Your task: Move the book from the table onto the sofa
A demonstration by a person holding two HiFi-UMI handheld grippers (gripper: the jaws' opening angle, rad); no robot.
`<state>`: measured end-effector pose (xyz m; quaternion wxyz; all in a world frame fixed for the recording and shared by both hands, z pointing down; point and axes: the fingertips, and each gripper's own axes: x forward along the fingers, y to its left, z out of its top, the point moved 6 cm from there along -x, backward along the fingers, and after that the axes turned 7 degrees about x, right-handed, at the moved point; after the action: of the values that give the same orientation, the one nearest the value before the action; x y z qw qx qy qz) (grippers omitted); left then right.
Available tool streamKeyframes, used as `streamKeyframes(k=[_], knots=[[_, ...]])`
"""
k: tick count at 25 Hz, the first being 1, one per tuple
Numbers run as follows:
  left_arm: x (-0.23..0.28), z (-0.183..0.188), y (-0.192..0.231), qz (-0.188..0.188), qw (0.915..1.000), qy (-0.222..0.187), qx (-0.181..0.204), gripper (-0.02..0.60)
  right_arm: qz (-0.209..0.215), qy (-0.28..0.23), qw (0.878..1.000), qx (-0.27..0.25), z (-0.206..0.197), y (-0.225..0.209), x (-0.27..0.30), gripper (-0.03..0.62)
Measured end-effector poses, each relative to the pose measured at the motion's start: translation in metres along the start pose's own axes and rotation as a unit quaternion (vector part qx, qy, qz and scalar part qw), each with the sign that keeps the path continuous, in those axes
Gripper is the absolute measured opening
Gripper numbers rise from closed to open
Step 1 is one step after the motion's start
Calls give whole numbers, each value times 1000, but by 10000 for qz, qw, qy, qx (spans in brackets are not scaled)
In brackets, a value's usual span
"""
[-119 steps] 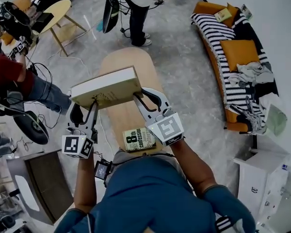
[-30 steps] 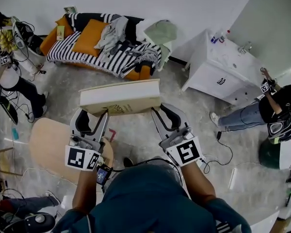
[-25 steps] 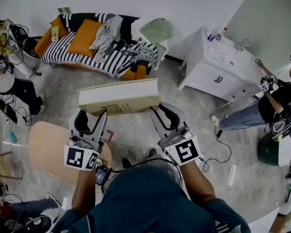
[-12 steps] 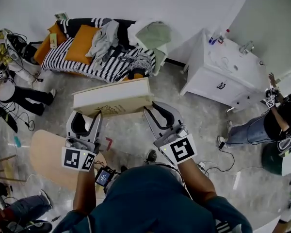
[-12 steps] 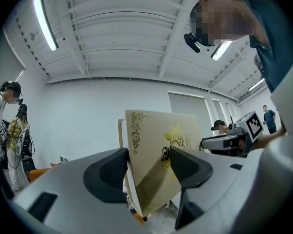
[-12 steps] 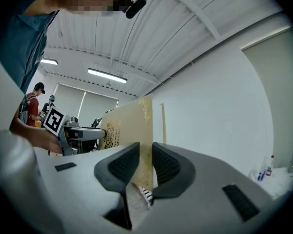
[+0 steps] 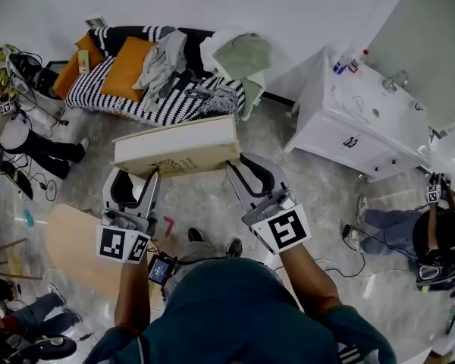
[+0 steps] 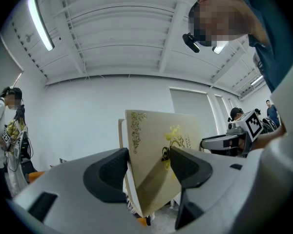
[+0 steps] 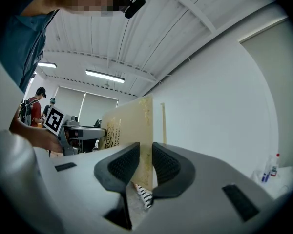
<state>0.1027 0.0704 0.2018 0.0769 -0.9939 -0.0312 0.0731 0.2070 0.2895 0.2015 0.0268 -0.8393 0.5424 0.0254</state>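
A large beige hardcover book (image 7: 174, 146) with gold ornament hangs level in the air, held at both near corners. My left gripper (image 7: 152, 175) is shut on its left corner and my right gripper (image 7: 232, 165) on its right corner. In the left gripper view the pads clamp the book (image 8: 156, 145) on both covers, with the left gripper (image 8: 149, 164) low in the picture. The right gripper (image 9: 145, 165) pinches the book (image 9: 129, 126) edge the same way. The orange sofa (image 7: 64, 67) stands ahead against the wall, just past the book's far edge. The wooden table (image 7: 68, 245) lies behind at lower left.
The sofa carries a striped blanket (image 7: 148, 101), an orange cushion (image 7: 125, 59), crumpled clothes (image 7: 163, 55) and a small book (image 7: 83, 61). A white sink cabinet (image 7: 356, 127) stands to the right. People sit at the left (image 7: 30, 139) and lower right (image 7: 432, 241). Cables cross the floor.
The book and both grippers have left the table and now face the sofa. Over the last second they drew nearer to the sofa, and the grip is unchanged.
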Motion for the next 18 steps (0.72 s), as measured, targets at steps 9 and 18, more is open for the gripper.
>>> streamKeyframes(k=[9, 18], knots=[[84, -26, 60, -373, 9989, 79, -277, 270, -366, 249, 9990, -109, -3, -47, 74, 89], [132, -48, 138, -680, 9972, -27, -311, 270, -719, 296, 9968, -176, -11, -56, 155, 89]])
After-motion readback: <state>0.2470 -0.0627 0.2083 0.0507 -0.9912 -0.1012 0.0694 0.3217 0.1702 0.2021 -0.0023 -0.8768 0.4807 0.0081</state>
